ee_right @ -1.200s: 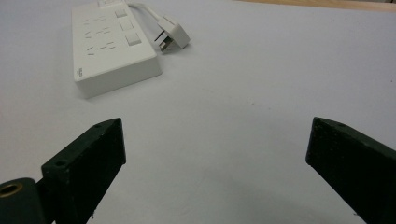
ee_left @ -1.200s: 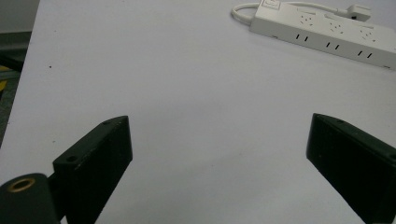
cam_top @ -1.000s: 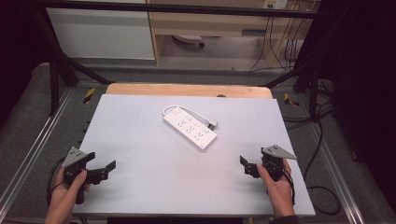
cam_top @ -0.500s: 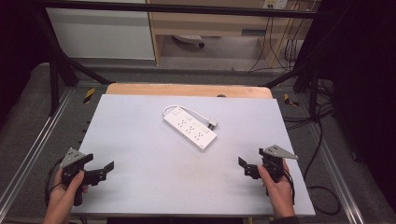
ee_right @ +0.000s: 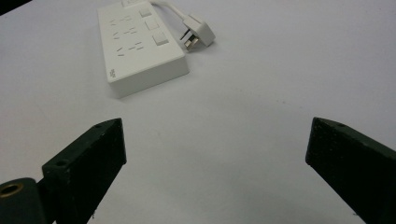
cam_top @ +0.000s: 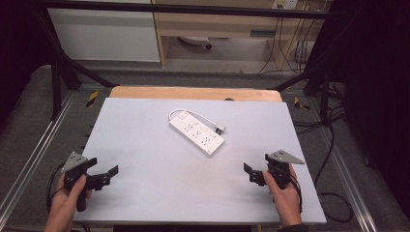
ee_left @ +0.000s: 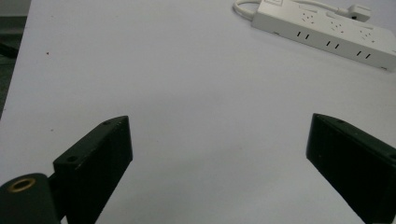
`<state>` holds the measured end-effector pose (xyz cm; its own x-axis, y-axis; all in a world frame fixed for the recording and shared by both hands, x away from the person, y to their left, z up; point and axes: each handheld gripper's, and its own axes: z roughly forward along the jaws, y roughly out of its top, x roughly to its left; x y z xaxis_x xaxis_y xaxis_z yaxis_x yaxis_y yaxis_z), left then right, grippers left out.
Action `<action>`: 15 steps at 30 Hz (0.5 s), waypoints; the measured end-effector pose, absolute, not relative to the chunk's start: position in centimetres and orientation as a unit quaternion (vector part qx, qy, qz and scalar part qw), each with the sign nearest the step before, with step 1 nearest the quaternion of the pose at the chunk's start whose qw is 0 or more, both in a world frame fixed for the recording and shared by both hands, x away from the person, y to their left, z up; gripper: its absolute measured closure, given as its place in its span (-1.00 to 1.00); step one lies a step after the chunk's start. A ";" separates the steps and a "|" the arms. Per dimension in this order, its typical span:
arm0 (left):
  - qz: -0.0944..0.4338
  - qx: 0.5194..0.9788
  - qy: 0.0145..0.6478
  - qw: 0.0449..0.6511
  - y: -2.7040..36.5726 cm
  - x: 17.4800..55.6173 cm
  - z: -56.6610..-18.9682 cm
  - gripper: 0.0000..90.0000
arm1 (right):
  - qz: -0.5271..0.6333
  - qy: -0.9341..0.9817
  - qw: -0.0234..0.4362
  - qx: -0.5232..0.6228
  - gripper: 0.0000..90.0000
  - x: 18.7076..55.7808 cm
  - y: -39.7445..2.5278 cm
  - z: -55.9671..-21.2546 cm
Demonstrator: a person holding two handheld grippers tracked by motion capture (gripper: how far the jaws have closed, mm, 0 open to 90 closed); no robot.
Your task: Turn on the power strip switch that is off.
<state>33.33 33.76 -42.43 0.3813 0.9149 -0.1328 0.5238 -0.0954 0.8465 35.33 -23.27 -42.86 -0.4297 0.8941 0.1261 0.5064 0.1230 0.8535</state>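
Lying flat near the middle of the pale table (cam_top: 145, 193), a little toward the far side, is a white power strip (cam_top: 197, 133), set on a slant with its short white cord (cam_top: 203, 116) looping round its far end and the plug (cam_top: 220, 128) resting on the table just beside its long edge. The left gripper (cam_top: 104, 178) sits low at the near left corner, gripped in the person's left hand (cam_top: 67, 200), its jaws spread wide with only bare table between them; in the left gripper view the power strip shows well ahead toward the upper right. The right gripper (cam_top: 251, 173) is at the near right edge, held in the right hand (cam_top: 283, 193), and its jaws also stand wide apart with nothing between them; in the right gripper view the power strip lies ahead and to the upper left, plug prongs pointing at its side. Both grippers are well apart from the power strip.
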 end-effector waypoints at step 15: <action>0.209 0.719 0.500 0.435 33.3 33.2 -42.6 -0.82 | 0.425 0.753 0.205 0.459 -0.89 37.5 -21.6 -41.8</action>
